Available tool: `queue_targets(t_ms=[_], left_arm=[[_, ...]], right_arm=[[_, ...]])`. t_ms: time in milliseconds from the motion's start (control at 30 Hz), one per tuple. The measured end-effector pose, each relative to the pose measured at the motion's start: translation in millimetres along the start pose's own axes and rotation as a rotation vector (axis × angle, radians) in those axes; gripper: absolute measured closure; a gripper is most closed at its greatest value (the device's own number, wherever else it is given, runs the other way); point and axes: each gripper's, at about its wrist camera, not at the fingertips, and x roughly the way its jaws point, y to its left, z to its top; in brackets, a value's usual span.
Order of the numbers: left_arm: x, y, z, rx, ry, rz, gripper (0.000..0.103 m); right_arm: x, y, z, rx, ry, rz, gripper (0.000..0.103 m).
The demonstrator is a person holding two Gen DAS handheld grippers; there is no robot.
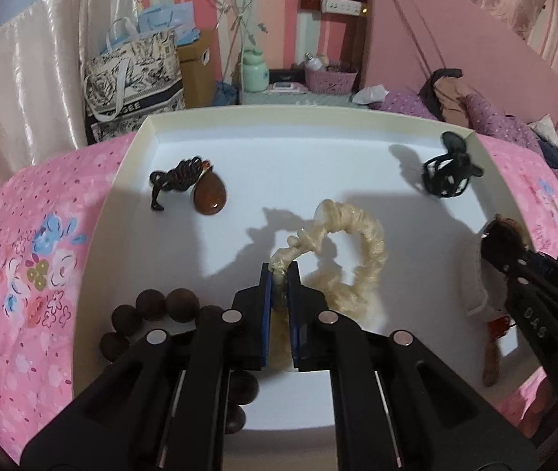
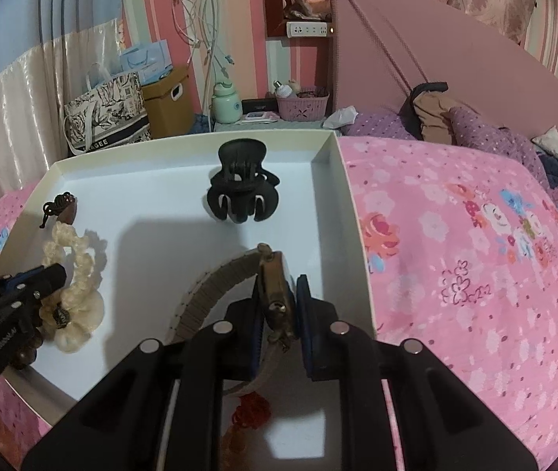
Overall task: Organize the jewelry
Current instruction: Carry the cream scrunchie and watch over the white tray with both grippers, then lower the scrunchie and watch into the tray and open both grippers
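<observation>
1. Sitting on a bed with a pink flowered bedspread (image 2: 475, 255) is a shallow white box tray (image 1: 137, 149) that holds the jewelry.
2. The left hand-held gripper (image 1: 280, 274) is squeezed nearly closed on one end of a cream fuzzy hair scrunchie (image 1: 361, 251), which lies on the tray floor near the middle.
3. The right hand-held gripper (image 2: 279, 298) is partly closed around a brown bracelet with a tan ribbed band (image 2: 216, 286). Its left pad touches the brown piece, but a small gap shows on the right side, so a firm hold cannot be told.
4. A red knotted tassel (image 2: 249, 412) hangs below that gripper.
5. A black claw hair clip (image 2: 241, 188) stands in the far right part of the tray.
6. A brown teardrop stone pendant with a dark knotted cord (image 1: 208, 196) lies in the far left part.
7. A dark wooden bead bracelet (image 1: 153, 310) lies at the near left, partly hidden under the left gripper.
</observation>
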Motion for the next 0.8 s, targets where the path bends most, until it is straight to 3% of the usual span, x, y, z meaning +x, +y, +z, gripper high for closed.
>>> queue_targets(t_ms=[433, 567, 667, 800], left_arm=[[7.3, -0.5, -4.3, 0.014, 0.001, 0.06, 0.092], [7.2, -2.0, -3.2, 0.007, -0.002, 0.066, 0.085], [5.0, 0.6, -3.2, 0.003, -0.01, 0.064, 0.08], [1.3, -0.7, -2.9, 0.01, -0.025, 0.064, 0.072]], right_arm=[[-0.4, 10.3, -5.8, -0.073, -0.03, -0.038, 0.084], [-2.2, 10.6, -6.0, -0.075, -0.027, -0.042, 0.084], [-7.5, 8.7, -4.7, -0.065, -0.043, -0.045, 0.071], [-16.2, 5.4, -2.5, -0.052, -0.075, -0.049, 0.064]])
